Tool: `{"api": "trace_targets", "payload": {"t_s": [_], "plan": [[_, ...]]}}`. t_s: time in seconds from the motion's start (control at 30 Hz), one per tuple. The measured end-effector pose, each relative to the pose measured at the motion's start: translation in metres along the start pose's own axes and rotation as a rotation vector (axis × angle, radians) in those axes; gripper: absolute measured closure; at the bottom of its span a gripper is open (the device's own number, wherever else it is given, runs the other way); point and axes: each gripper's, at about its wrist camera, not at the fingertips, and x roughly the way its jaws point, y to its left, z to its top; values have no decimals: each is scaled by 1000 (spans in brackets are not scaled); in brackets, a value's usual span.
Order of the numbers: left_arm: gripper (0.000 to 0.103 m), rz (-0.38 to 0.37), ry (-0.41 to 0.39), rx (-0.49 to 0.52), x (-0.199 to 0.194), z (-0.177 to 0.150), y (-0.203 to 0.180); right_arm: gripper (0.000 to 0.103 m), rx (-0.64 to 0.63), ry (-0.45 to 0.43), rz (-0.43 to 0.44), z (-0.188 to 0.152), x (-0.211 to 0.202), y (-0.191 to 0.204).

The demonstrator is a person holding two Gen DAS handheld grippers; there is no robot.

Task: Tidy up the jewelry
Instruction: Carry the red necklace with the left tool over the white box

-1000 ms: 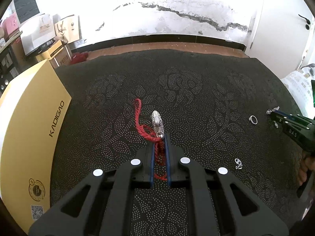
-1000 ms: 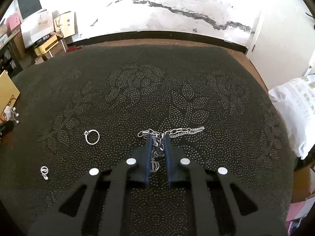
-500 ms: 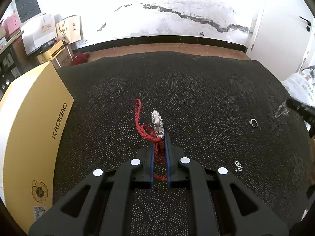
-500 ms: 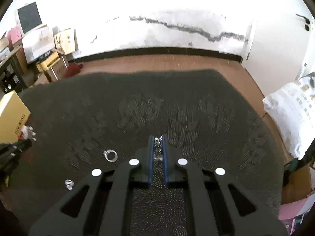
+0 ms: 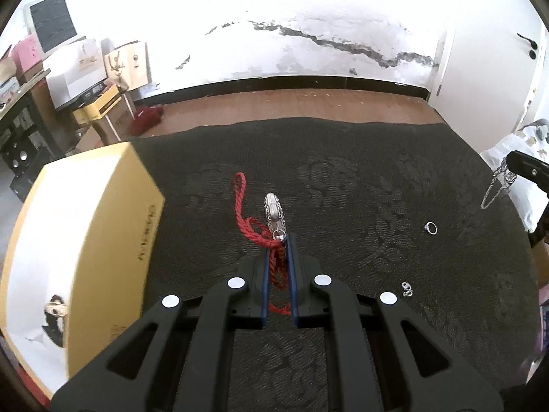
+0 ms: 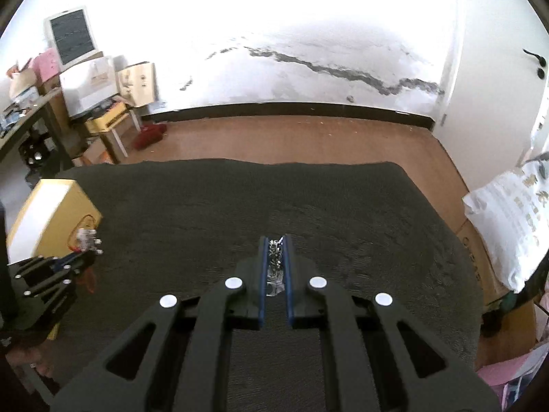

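Now, starting far left: yellow box (image 5: 79, 240) flat on the dark-clothed worktop (image 5: 343, 171), closed as far as can be seen. Just right of it, left tool (image 5: 278, 240), narrow, pinched on the red cord (image 5: 240, 202), with the silver pendant (image 5: 274, 211) sticking out past the tips. Raised a little since a second ago, with cord and pendant carried along in the same pose against the tips and the cloth dropping away below. Further right, lying loose on the cloth: a small silver piece (image 5: 407, 289), too small to name, and a ring (image 5: 431, 227), apart from each other. At the right edge, right tool (image 6: 275, 243), likewise nearly closed, gripping the silver chain (image 6: 275, 261) bunched between the pads; from the left camera, seen dangling free in the air under those tips. Lifted much higher than a second ago, when still partly spread on the cloth. For the task, as a judgement: both pickups done, two pieces airborne and ready to be carried to storage, probably the box, though the closed lid looks a likely obstacle. Ring and small piece not yet handled.
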Motion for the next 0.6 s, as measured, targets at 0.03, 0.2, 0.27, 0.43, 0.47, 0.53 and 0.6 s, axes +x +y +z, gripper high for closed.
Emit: {"api": "trace_targets", "payload": {"t_s": [0.03, 0.2, 0.27, 0.43, 0.47, 0.53, 0.6], "plan": [[94, -1, 4, -10, -4, 1, 5, 94, -13, -5, 4, 3, -6, 10], [94, 32, -13, -42, -37, 4, 41, 94, -66, -29, 48, 17, -27, 57], [94, 56, -26, -64, -54, 5, 65, 94, -89, -38, 69, 23, -34, 79], [94, 122, -51, -120, -88, 0, 125, 94, -152, -53, 138, 37, -47, 147], [94, 134, -54, -130, -93, -2, 134, 94, -167, -57, 156, 40, -49, 164], [94, 164, -59, -158, -105, -7, 161, 95, -190, -61, 185, 45, -52, 192], [94, 191, -64, -184, -116, -12, 185, 95, -220, -65, 220, 48, -56, 225]]}}
